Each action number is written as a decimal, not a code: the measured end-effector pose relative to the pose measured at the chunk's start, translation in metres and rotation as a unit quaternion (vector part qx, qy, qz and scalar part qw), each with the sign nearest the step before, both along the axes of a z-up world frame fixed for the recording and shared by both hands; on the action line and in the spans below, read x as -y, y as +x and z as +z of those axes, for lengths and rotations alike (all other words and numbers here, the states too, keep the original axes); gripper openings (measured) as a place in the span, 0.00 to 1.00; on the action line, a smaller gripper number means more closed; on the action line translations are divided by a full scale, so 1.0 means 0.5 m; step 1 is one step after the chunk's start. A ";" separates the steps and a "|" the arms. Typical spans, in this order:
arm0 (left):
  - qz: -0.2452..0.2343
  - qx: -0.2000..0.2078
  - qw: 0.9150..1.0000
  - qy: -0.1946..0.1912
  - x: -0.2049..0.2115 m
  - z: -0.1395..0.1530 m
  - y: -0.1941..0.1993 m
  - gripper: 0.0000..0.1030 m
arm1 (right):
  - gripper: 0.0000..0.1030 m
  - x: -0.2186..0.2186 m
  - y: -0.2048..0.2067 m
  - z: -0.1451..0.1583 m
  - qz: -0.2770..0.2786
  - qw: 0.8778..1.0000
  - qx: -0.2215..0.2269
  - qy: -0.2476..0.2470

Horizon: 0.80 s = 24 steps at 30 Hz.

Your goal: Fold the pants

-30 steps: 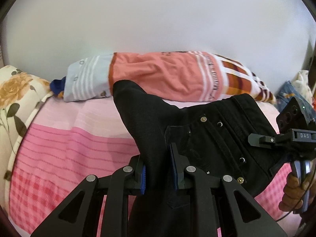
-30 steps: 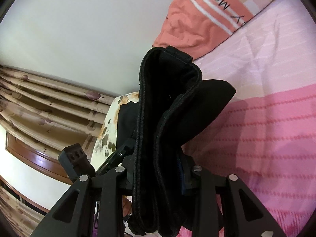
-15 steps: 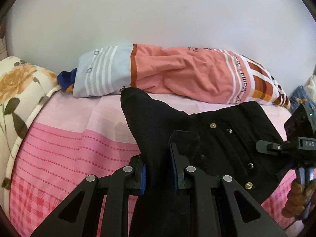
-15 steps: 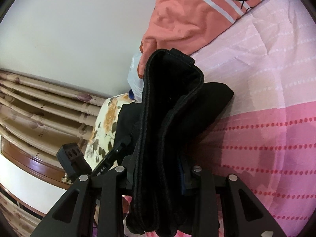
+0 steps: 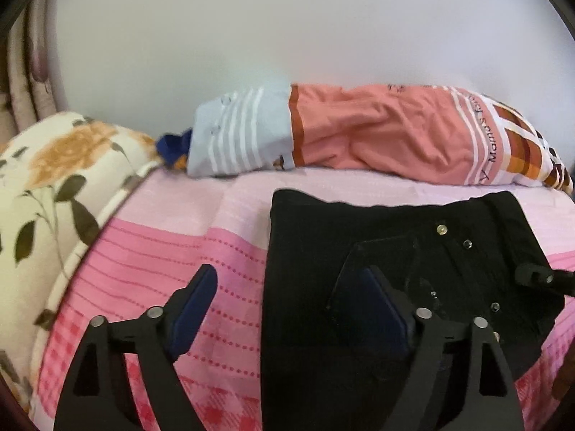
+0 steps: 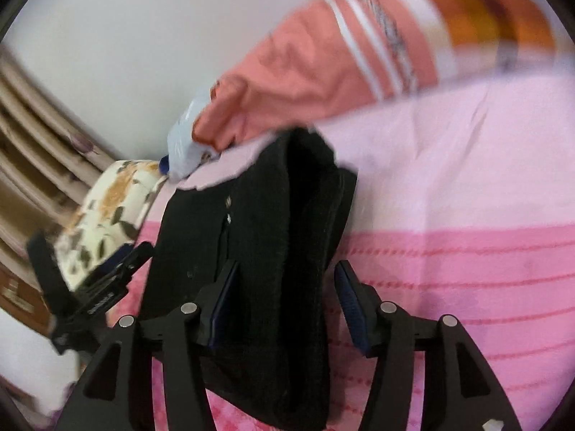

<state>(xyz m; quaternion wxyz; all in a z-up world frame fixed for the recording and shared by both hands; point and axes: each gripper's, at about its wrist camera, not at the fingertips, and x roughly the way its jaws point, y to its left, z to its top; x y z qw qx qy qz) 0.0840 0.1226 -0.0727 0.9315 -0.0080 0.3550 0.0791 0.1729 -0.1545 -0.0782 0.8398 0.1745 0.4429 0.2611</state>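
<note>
Black pants (image 5: pixel 359 237) lie flat on the pink bedsheet (image 5: pixel 172 258), waistband and metal studs to the right. My left gripper (image 5: pixel 284 305) hovers low over their left edge. Its jaws are opening wide: one pad over the sheet, the other over the cloth, neither pressing. In the right wrist view the doubled waistband of the pants (image 6: pixel 287 222) runs between the jaws of my right gripper (image 6: pixel 287 305), which are opening too. The right pad stands off the cloth. Each gripper shows at the edge of the other's view: left gripper (image 6: pixel 97 287), right gripper (image 5: pixel 539 276).
A long salmon and pale-blue striped pillow (image 5: pixel 359 133) lies along the white wall behind the pants. A floral cushion (image 5: pixel 54 179) borders the bed on the left, with beige curtains (image 6: pixel 36 115) beyond it. Pink sheet stretches to the left of the pants.
Both grippers were shut on the black pants and now have their jaws apart. The raised cloth has dropped flat onto the bed. The right wrist view has rolled and blurred.
</note>
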 end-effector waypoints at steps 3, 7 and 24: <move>0.003 0.003 1.000 0.012 0.015 0.010 -0.013 0.90 | 0.87 -0.009 -0.049 0.058 -0.012 0.997 0.065 -0.033; 0.000 0.008 1.000 0.005 0.039 0.021 -0.033 0.90 | 0.90 -0.033 -0.104 0.099 -0.014 0.992 0.108 -0.059; 0.018 0.090 0.996 -0.006 0.084 0.144 -0.171 0.97 | 0.99 -0.062 -0.220 0.145 -0.047 0.984 0.138 -0.104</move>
